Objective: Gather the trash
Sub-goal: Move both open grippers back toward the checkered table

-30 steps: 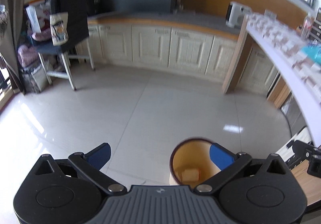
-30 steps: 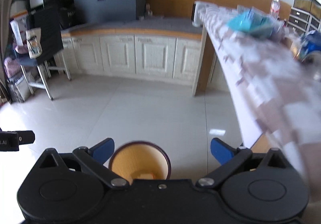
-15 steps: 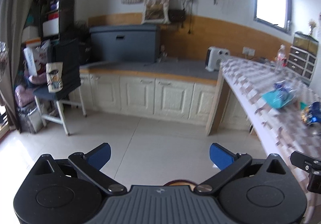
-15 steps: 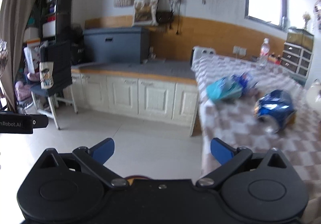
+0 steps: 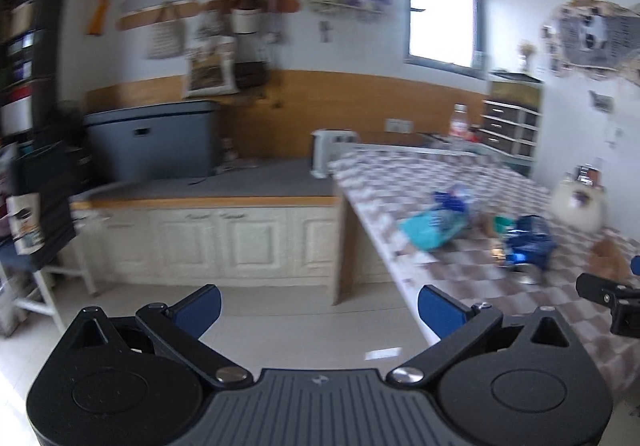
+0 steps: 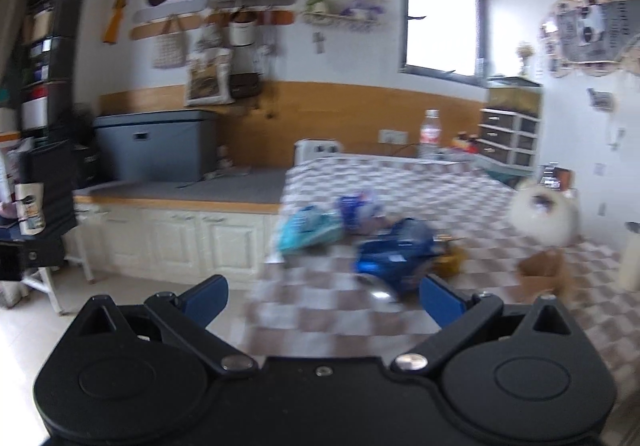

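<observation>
A crushed blue can (image 6: 394, 256) lies on the checkered table (image 6: 320, 318), just ahead of my right gripper (image 6: 322, 296), which is open and holds nothing. Behind the can lie a teal wrapper (image 6: 308, 232) and a blue-and-white wrapper (image 6: 358, 208). A small yellow object (image 6: 452, 258) sits to the can's right. My left gripper (image 5: 318, 308) is open and empty over the floor, left of the table edge. From there the can (image 5: 528, 242) and teal wrapper (image 5: 432, 226) appear to the right. The view is blurred.
A white round object (image 6: 544, 214) and a brown cardboard piece (image 6: 540, 270) sit on the table's right. A plastic bottle (image 6: 430, 134) stands at its far end. White cabinets with a grey counter (image 5: 208, 182) line the back wall. A stool with bags (image 5: 32, 246) stands left.
Both grippers have risen from over the yellow bin on the floor to table height. The bin has dropped out of view. The can and wrappers now lie close ahead of the right gripper.
</observation>
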{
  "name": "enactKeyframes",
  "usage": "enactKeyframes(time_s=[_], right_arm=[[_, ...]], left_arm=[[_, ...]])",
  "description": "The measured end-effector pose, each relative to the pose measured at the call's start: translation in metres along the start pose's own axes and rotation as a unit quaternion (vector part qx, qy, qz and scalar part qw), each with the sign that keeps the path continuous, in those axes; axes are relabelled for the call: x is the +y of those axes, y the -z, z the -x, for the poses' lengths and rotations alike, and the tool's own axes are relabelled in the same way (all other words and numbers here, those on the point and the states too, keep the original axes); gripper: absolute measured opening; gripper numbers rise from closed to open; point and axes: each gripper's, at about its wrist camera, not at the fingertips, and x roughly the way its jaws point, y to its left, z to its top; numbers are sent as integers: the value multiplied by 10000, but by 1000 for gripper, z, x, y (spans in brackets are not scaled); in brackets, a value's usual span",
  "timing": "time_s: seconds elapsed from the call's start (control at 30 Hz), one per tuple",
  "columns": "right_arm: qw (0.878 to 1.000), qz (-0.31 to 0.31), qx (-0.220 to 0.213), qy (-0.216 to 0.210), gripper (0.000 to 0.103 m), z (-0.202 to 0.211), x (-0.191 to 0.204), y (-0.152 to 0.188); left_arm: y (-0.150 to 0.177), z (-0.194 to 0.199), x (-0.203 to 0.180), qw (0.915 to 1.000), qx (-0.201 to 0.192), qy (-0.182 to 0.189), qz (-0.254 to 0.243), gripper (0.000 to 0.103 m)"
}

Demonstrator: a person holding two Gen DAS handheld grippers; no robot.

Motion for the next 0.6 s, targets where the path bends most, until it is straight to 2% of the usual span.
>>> enactKeyframes(time_s=[0.2, 0.47, 0.6], right_arm=[[9979, -221, 40, 614, 103, -9, -60, 5], [9874, -444, 201, 1506, 103, -40, -138, 5], [9835, -669, 456, 1620, 103, -66, -172, 1]], left_arm=[[-13, -27, -32, 9987, 60, 514, -30, 103], [-26, -67, -67, 9935, 192, 1076, -331, 103], [-24, -97, -80, 9900, 336, 1304, -421, 103]])
